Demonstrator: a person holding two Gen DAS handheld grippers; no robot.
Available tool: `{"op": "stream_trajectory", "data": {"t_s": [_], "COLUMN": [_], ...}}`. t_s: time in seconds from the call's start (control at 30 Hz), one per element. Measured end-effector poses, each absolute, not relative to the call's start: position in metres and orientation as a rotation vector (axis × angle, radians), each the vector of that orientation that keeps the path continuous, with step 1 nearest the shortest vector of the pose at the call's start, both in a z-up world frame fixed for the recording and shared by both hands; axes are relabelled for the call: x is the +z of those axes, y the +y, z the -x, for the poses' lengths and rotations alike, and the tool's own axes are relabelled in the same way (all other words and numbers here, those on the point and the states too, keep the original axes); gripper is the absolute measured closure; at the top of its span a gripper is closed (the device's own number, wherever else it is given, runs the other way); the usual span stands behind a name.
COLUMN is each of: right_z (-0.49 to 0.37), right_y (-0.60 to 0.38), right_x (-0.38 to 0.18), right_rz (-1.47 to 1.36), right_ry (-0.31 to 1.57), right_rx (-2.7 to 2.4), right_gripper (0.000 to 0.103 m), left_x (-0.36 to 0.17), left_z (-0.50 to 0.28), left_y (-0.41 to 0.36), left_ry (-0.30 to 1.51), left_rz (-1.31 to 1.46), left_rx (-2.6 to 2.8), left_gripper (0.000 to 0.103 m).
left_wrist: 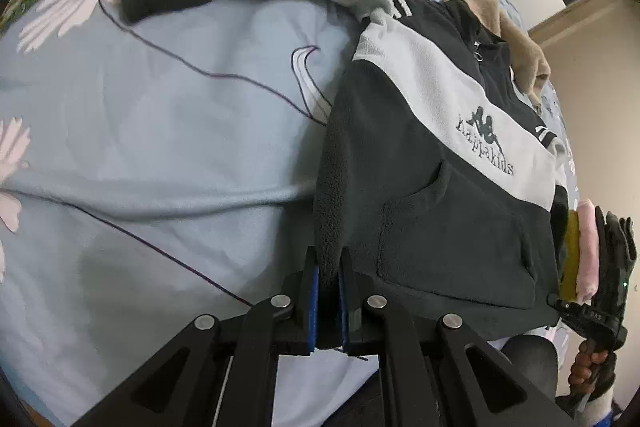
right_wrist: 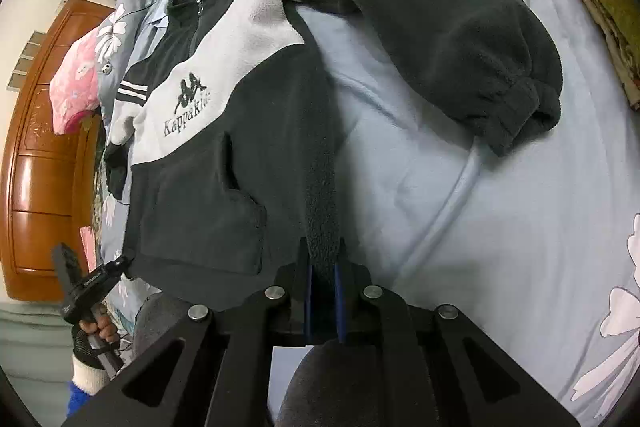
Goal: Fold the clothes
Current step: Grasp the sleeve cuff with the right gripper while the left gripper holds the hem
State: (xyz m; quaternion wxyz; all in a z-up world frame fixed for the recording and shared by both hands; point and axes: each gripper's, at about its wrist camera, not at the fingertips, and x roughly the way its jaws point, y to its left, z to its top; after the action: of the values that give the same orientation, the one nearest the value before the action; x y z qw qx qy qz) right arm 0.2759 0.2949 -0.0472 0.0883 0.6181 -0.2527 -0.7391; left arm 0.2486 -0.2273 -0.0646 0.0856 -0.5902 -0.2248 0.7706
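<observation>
So there's a dark grey and pale grey fleece zip-neck pullover (left_wrist: 440,163) with a "Kappa kids" logo on the chest, lying face up on a light blue bedsheet with pink-white flower prints (left_wrist: 160,131). Both claws have the bottom hem. The left gripper (left_wrist: 329,267) is squeezed nearly closed, with a bunched fold of the dark fleece at one hem corner pinched between its blue-lined pads. Same deal on the other side: the right gripper (right_wrist: 323,259) is clamped down on the opposite hem corner, fuzzy fabric sticking up between the fingers.

One sleeve with a dark cuff (right_wrist: 460,39) flops out sideways onto the sheet. The pullover has a front kangaroo pocket (left_wrist: 448,227), and I can't tell if anything is in it.

Behind the collar there's a crumpled tan fleece garment (left_wrist: 516,27) and some pale blue fabric in a heap. From the right wrist view you also get a pink flowered pillow (right_wrist: 76,83) beside an orange-brown wooden headboard (right_wrist: 44,155). A hand (right_wrist: 100,327) grips the other tool's handle at the left edge.
</observation>
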Motion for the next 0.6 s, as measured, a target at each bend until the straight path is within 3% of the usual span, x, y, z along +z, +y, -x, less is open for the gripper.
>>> {"op": "stream_trajectory", "data": {"t_s": [0.13, 0.2, 0.23, 0.3, 0.4, 0.6], "right_z": [-0.278, -0.285, -0.291, -0.303, -0.315, -0.3], "right_y": [0.304, 0.322, 0.336, 0.364, 0.398, 0.402], "right_x": [-0.031, -0.021, -0.018, -0.013, -0.027, -0.069], "right_rz": [-1.771, -1.713, -1.695, -1.654, -1.6, -1.548], "right_ry": [-0.771, -0.827, -0.876, -0.986, -1.27, -1.664], "right_rx": [-2.279, -2.385, -2.446, -2.566, -2.641, -2.464], "right_gripper": [0.086, 0.07, 0.061, 0.057, 0.049, 0.048], "left_x": [-0.054, -0.044, -0.037, -0.023, -0.011, -0.008], "left_z": [-0.252, -0.255, -0.256, -0.26, -0.256, -0.247], "left_y": [-0.236, -0.242, -0.244, -0.251, -0.25, -0.232], "left_ry": [-0.655, -0.616, -0.602, -0.573, -0.575, -0.602], "left_rz": [1.732, 1.707, 1.688, 1.641, 1.582, 1.536], "left_rx": [2.312, 2.37, 2.408, 2.498, 2.585, 2.565], "left_gripper": [0.083, 0.065, 0.061, 0.052, 0.048, 0.046]}}
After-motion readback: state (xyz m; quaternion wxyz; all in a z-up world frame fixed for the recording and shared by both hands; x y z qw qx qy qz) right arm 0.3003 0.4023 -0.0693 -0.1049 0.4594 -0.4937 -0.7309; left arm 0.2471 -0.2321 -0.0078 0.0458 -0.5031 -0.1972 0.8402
